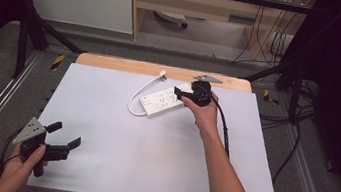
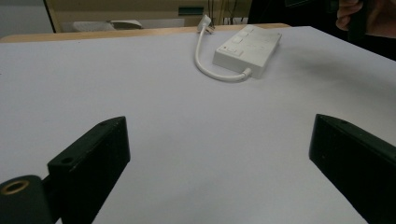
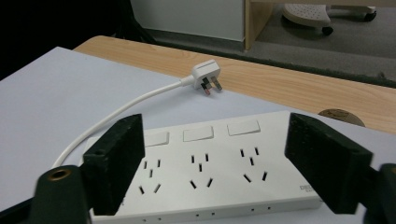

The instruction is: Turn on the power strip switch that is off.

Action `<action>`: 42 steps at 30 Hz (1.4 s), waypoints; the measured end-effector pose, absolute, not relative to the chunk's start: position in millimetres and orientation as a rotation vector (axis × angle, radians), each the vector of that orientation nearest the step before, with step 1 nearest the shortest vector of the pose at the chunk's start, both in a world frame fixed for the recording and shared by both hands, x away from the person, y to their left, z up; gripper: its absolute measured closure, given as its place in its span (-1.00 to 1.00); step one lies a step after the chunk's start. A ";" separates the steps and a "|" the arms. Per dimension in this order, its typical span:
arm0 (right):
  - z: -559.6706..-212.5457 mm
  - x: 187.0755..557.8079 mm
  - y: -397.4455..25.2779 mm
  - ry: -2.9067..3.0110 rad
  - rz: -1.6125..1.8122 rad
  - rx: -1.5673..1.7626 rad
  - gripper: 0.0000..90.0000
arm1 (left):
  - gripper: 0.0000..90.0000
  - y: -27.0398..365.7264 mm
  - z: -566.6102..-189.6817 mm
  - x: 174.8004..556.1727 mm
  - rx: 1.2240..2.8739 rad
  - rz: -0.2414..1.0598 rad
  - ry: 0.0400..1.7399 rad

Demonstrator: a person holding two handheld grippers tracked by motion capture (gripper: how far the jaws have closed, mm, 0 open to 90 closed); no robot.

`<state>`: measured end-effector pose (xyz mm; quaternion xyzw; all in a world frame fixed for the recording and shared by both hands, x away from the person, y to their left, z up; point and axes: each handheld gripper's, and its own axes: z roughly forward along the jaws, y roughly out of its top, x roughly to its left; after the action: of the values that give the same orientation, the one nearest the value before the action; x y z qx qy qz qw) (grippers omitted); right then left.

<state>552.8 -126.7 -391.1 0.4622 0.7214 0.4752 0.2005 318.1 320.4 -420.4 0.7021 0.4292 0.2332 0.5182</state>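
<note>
Nearest the high camera, the left tool [image 1: 66, 134] hangs over the near left corner of the white-topped table [image 1: 147, 173], held in the person's left hand [image 1: 22, 166], its 2 black jaws spread wide with nothing between them; in the left gripper view those jaws frame bare table and the strip lies well ahead. Farther out, the right tool [image 1: 185, 93] sits at the far middle of the table in the person's right hand [image 1: 204, 113], also released, its 2 jaws parted and straddling the white rectangular plastic power strip [image 3: 205, 177] without visibly touching it. The strip lies flat near the table's far edge, showing 3 sockets and 3 rocker switches in the right gripper view. Its short white cable [image 1: 136, 96] loops off the left end and back to a white 3-pin plug [image 3: 207, 77] lying at the table's wooden far edge [image 3: 289, 88]. The step in hand looks like the approach to grasp the strip. Next, I judge, the right tool needs to settle lower so both jaws bracket the strip's long sides squarely, then close; the smooth casing may slip if pinched near 1 corner.
</note>
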 end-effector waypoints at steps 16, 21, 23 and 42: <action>-372.6 520.7 -158.6 1.968 1.347 1.281 -0.88 | -0.88 319.4 -420.6 317.9 1.692 0.560 1.027; -370.4 509.4 -167.4 1.963 1.357 1.277 -0.88 | -0.88 319.5 -420.5 317.5 1.693 0.562 1.026; -369.8 504.5 -170.8 1.961 1.361 1.271 -0.89 | -0.89 319.6 -420.7 317.6 1.694 0.561 1.027; -380.6 457.3 -209.2 1.945 1.345 1.263 -0.90 | -0.89 319.2 -420.8 316.8 1.693 0.560 1.034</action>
<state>457.3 -209.2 -380.6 0.4587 0.7063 0.4886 0.2283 316.8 319.2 -420.8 0.7045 0.4301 0.2331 0.5141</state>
